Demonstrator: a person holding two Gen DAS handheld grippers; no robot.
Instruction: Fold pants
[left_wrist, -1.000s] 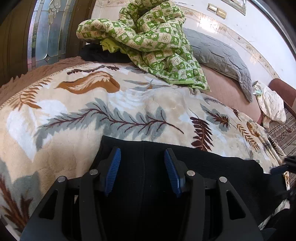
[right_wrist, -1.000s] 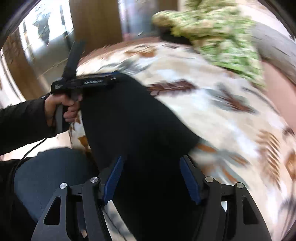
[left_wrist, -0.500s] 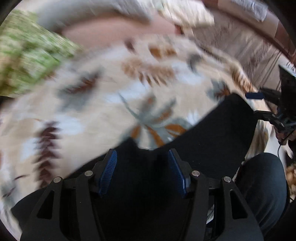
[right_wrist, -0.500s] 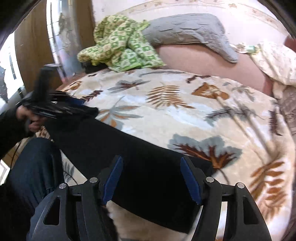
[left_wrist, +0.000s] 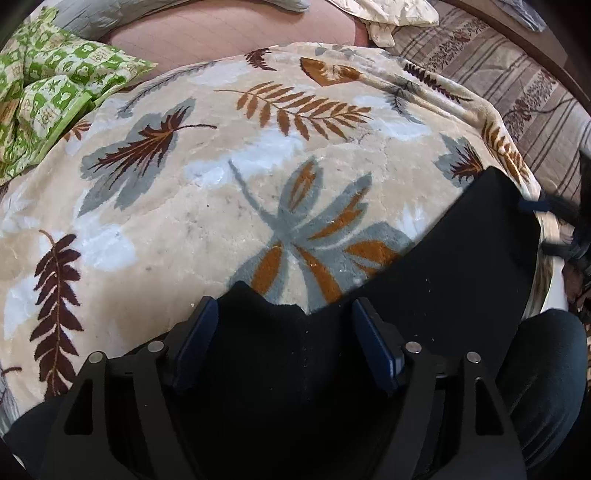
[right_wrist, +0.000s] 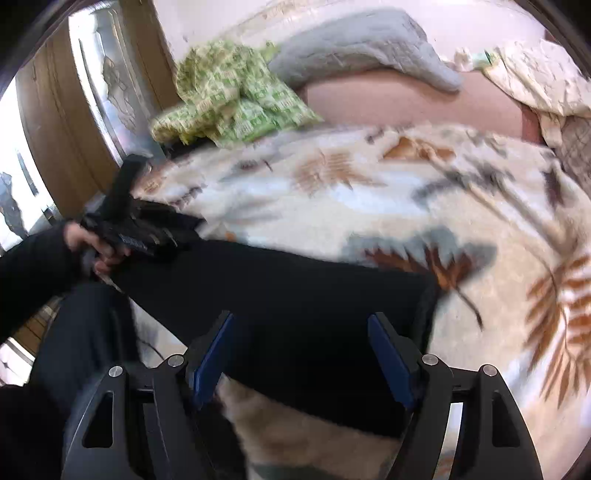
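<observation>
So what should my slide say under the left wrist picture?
Left tool open over black pants lying on a leaf-patterned blanket.

The pants (left_wrist: 461, 266) are plain black; the blanket (left_wrist: 207, 206) is cream with leaves in grey, rust-orange and dark brown; the crumpled cloth (left_wrist: 48, 92) is green-and-white check with small printed figures; the pillow (right_wrist: 362, 48) is grey; the bed sheet (left_wrist: 229, 33) is dusty pink; both tongs, left (left_wrist: 284, 347) and right (right_wrist: 301, 354), are black with blue pads.
</observation>
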